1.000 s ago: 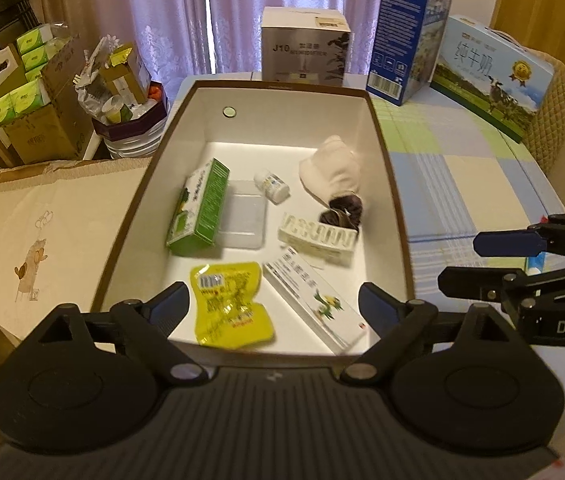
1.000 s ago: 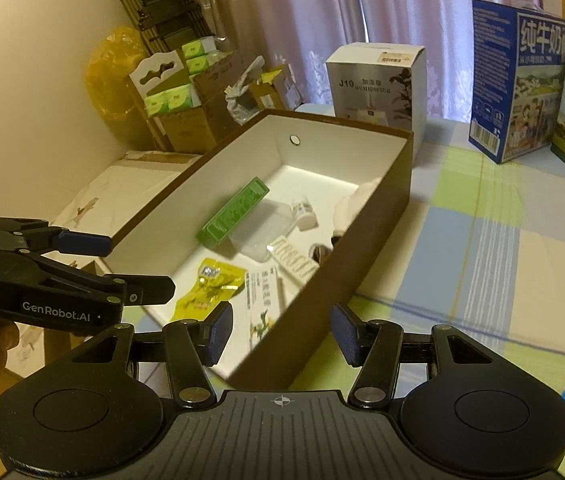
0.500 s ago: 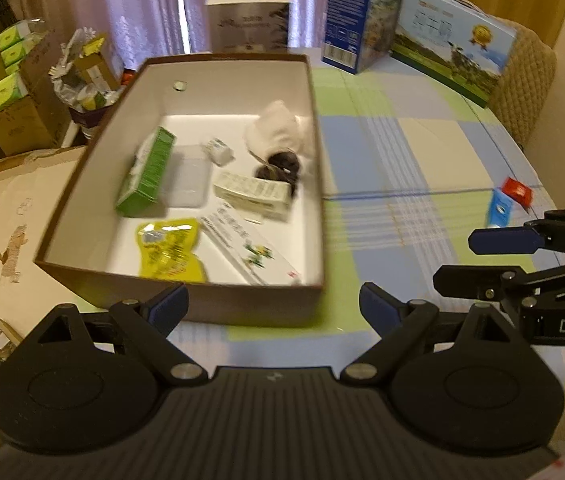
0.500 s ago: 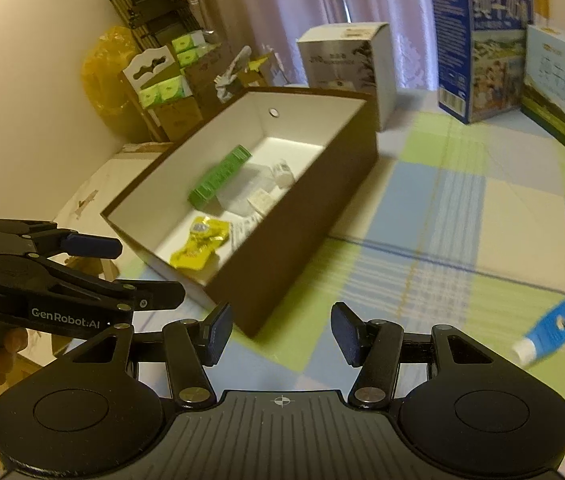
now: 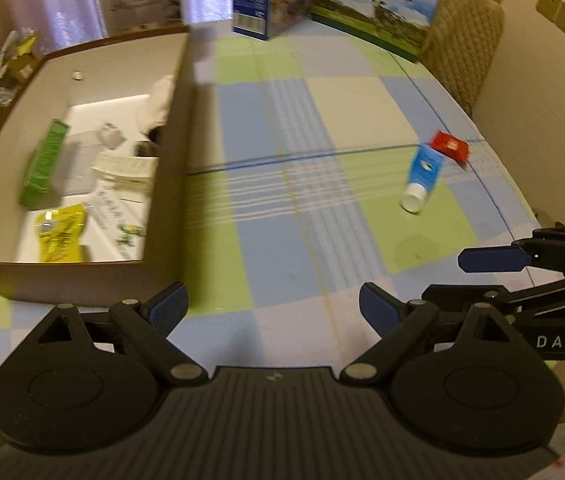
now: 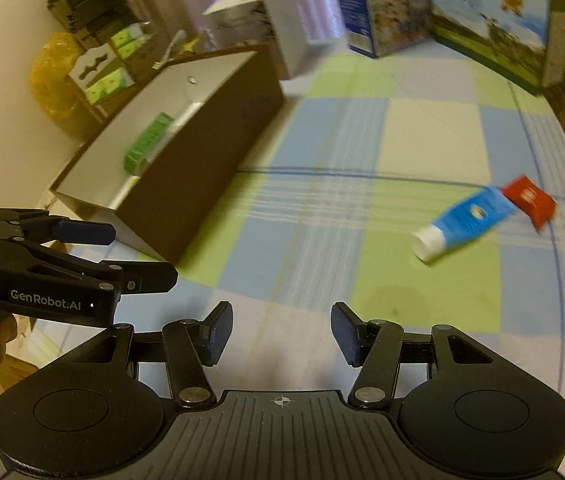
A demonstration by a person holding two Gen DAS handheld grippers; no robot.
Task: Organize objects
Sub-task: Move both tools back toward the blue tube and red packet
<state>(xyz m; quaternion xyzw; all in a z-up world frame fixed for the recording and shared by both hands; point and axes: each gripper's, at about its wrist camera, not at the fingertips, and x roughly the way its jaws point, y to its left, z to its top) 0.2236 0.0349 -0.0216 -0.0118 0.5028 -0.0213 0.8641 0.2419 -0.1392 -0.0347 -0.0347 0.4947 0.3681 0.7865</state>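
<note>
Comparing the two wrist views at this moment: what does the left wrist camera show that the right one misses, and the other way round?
Only the left wrist view looks down into the brown box far enough to show the yellow packet, the white cartons and the wall socket.

Only the right wrist view shows the yellow bag and the black rack by the wall.

Both show the blue tube lying against the red packet on the checked tablecloth, the green box, and both grippers, left gripper and right gripper, open and empty.

Dim warm light, motion blur
</note>
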